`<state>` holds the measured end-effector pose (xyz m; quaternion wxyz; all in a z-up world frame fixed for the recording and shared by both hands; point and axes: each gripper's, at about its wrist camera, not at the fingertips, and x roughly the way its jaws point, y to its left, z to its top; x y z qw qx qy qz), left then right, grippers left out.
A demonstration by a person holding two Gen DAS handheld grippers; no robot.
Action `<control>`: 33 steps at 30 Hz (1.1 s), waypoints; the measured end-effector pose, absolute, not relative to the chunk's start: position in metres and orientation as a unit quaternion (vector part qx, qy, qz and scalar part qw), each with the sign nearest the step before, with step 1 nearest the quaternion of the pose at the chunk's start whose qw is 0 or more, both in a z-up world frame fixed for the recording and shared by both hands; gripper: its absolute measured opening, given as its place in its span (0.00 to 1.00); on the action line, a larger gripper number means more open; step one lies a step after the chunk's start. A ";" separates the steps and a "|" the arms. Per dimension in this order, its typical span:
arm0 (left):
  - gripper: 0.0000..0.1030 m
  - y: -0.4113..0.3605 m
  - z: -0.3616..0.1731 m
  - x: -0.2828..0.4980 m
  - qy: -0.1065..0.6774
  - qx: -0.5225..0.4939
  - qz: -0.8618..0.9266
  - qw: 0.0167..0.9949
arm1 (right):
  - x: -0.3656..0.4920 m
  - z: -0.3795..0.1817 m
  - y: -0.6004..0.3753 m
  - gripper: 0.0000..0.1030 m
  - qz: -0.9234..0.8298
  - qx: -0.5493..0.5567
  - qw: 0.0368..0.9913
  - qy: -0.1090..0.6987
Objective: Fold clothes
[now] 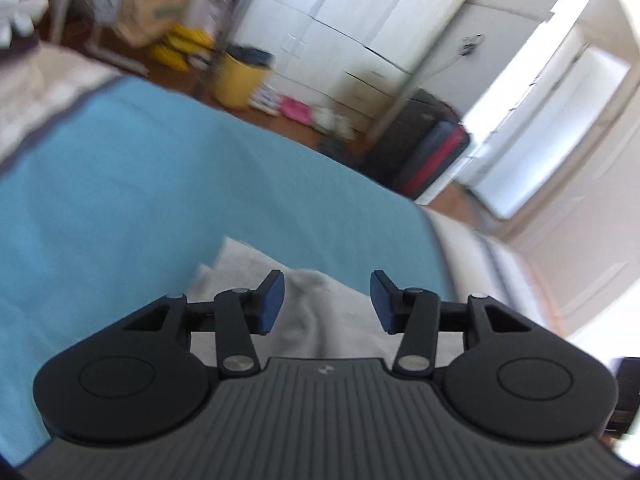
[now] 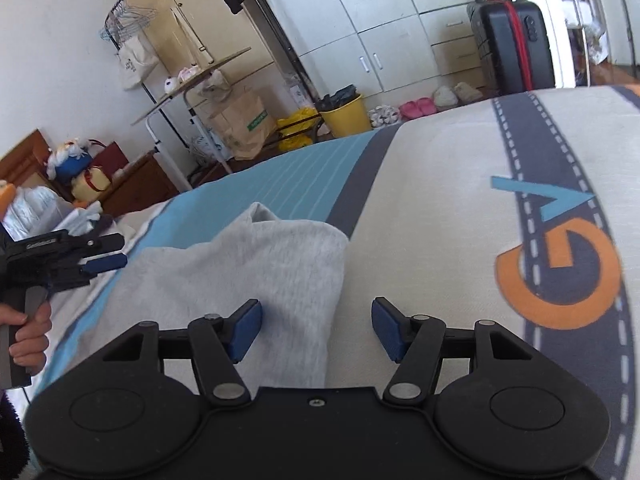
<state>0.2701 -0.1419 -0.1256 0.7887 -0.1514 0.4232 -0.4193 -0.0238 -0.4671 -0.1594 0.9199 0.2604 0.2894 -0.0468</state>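
Right tool (image 2: 316,330) has its blue pads spread apart, nothing between them, hovering over the near edge of the grey garment (image 2: 248,272). Garment lies bunched and partly folded on the bed (image 2: 440,208), its right edge near the dark stripe of the printed cover, blue sheet at its 11 o'clock. Left tool (image 1: 327,300) is spread apart too, empty, above the same garment (image 1: 316,320); that view is motion-blurred. From the right wrist, the left tool (image 2: 100,260) sits at 9 o'clock, held by a hand (image 2: 28,336). Yellow bucket (image 2: 348,114) and black suitcase (image 2: 512,28) stand on the floor beyond the bed.
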 end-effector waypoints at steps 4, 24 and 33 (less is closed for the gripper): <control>0.54 -0.139 -0.150 0.272 0.506 -0.137 -0.457 0.719 | -0.015 -0.163 -0.460 0.28 -0.010 0.253 0.925 0.284; 0.41 -0.145 -0.125 0.226 0.441 0.021 -0.398 0.804 | -0.025 -0.143 -0.478 0.43 -0.146 0.201 0.925 0.288; 0.18 -0.134 -0.123 0.200 0.430 0.058 -0.262 0.862 | -0.073 -0.155 -0.480 0.49 -0.089 0.363 0.867 0.329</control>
